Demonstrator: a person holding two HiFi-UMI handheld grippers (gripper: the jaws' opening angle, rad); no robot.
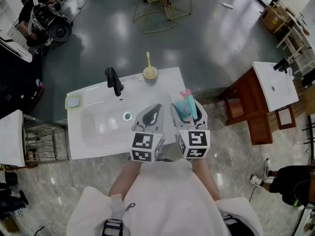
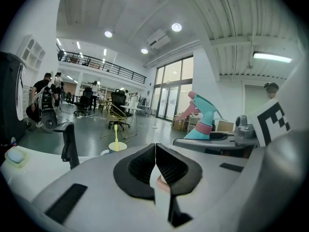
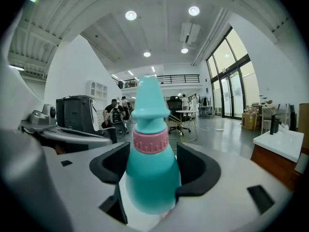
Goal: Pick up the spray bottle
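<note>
Spray bottle (image 3: 150,129), one, clamped in right hand-held gripper (image 3: 150,172); left hand-held gripper (image 2: 155,170) closed, empty

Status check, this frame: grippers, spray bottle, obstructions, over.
Left gripper shut, empty. Right gripper shut on teal plastic spray bottle with pink collar. White sink counter below. Nothing blocking.

- We wear a loose white top (image 1: 162,195) with wide sleeves.
- A dark strap (image 1: 112,226) with pale stripes shows at its near left edge.
- Our left gripper (image 1: 154,111) and right gripper (image 1: 185,108) have smooth, pale grey shells.
- Each carries a cube (image 1: 146,147) bearing black-and-white square markers.
- The jaw pads (image 2: 173,167) are black, curved and ribbed inside.
</note>
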